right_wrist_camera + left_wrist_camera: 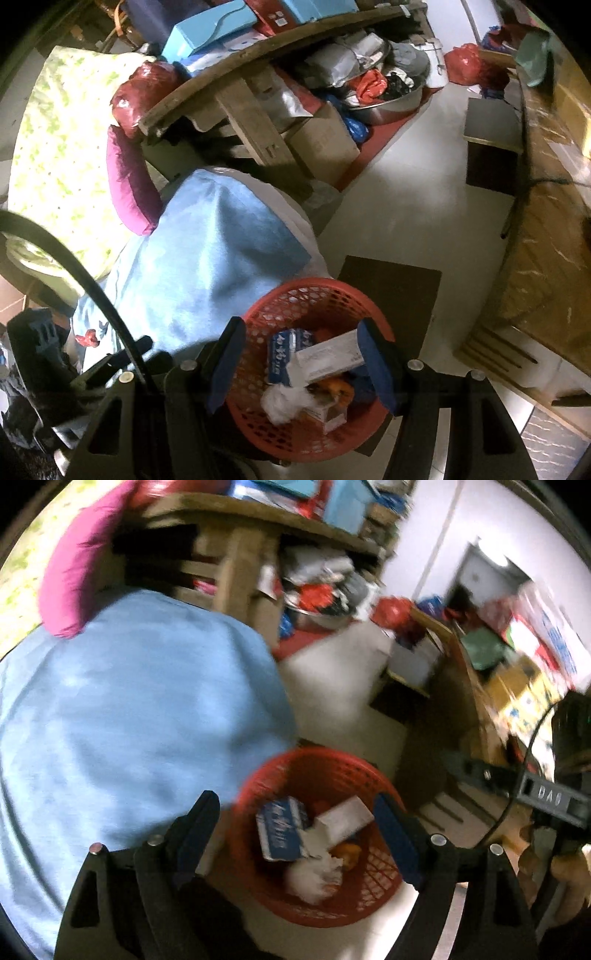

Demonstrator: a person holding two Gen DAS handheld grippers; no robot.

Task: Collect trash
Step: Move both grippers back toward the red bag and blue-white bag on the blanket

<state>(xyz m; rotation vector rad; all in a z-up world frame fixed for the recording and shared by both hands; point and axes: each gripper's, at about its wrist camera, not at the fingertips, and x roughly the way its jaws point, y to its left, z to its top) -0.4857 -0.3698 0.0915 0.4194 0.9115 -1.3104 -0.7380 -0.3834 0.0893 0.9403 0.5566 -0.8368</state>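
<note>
Left wrist: "DAS" on right tongs [550, 797].

Open right tool [301, 363] above red basket [295, 295] of trash [314, 369]

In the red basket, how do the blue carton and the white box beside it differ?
The blue carton is blue with white lettering; the white box is plain white. The blue carton sits toward the basket's left side, the white box toward its right, lying longways across the pile. Both are cardboard packaging already inside the basket, touching each other.
</note>
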